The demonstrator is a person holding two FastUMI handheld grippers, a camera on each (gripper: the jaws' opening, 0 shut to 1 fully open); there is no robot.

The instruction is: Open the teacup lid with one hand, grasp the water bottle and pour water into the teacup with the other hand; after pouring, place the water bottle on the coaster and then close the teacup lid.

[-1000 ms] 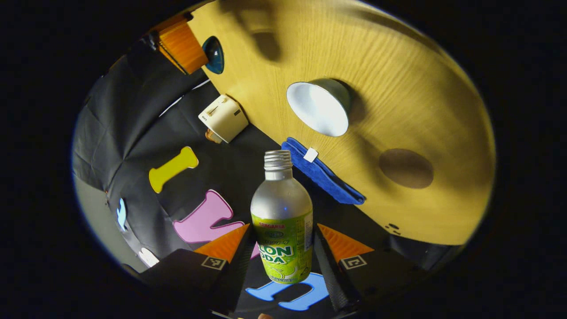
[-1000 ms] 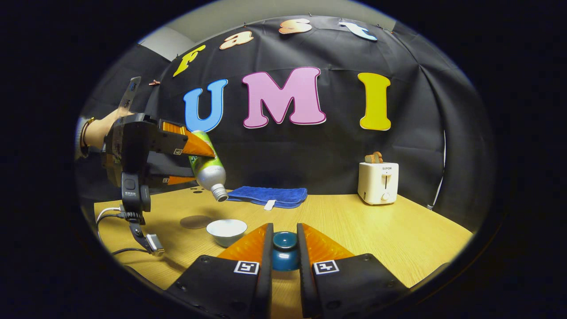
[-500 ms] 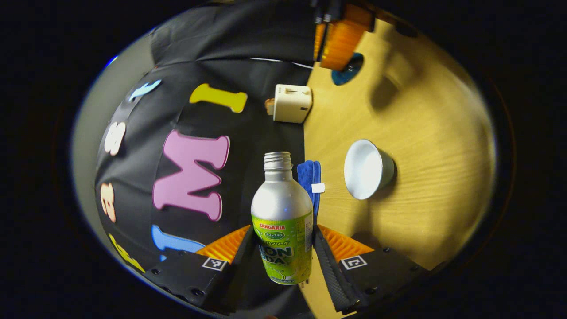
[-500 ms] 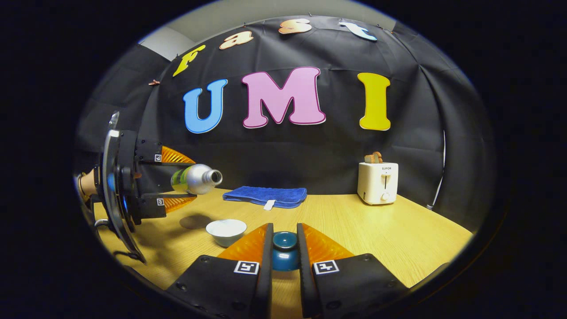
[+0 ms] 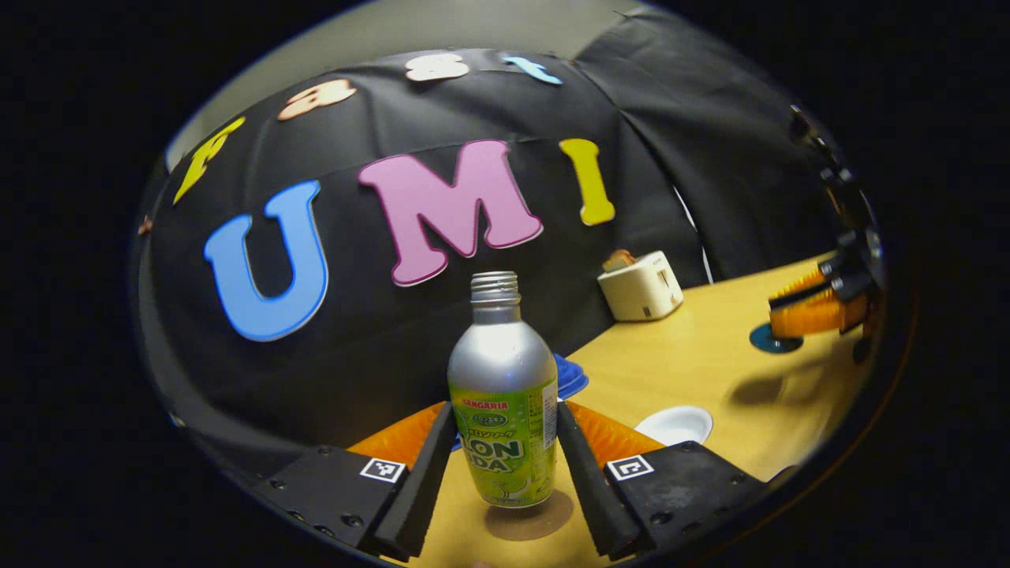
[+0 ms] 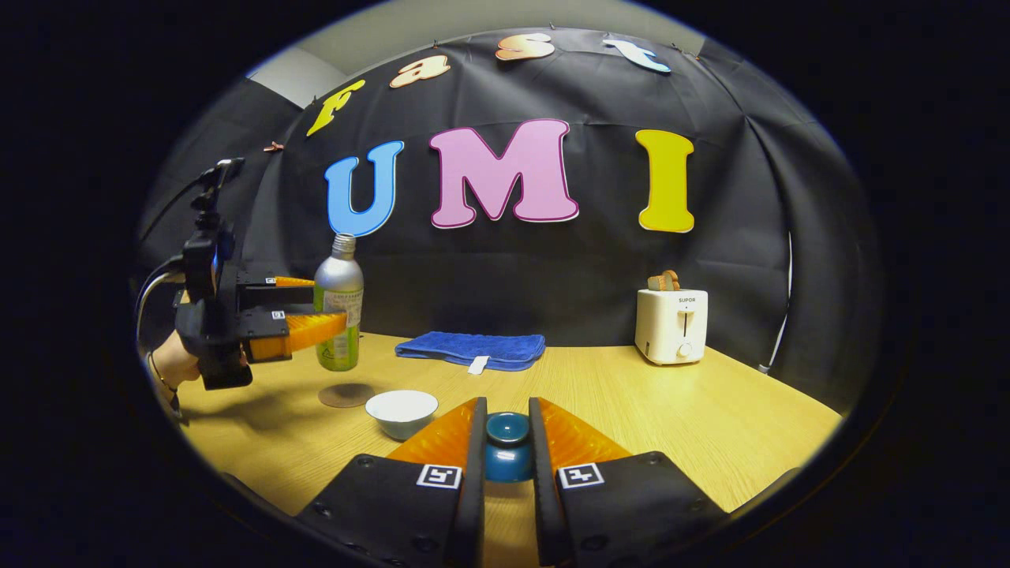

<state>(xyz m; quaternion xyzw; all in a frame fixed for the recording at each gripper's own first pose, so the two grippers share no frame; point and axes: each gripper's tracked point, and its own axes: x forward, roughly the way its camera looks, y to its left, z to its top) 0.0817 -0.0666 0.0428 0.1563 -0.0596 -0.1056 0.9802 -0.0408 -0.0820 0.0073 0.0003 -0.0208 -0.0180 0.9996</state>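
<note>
A silver bottle with a green label stands upright between the fingers of my left gripper, which is shut on it. In the right gripper view that left gripper holds the bottle a little above the round brown coaster. The coaster lies just under the bottle's base. The white teacup sits uncovered to the right of the coaster. My right gripper is shut on the dark teal lid, low over the table. The right gripper and lid also appear far right.
A folded blue towel lies at the back of the wooden table. A white toaster stands at the back right. A hand and cables are behind the left gripper at the table's left edge.
The bottle has swung from mouth-down over the teacup, through level, to upright, and now hangs over the coaster. The right gripper and lid have stayed put.
</note>
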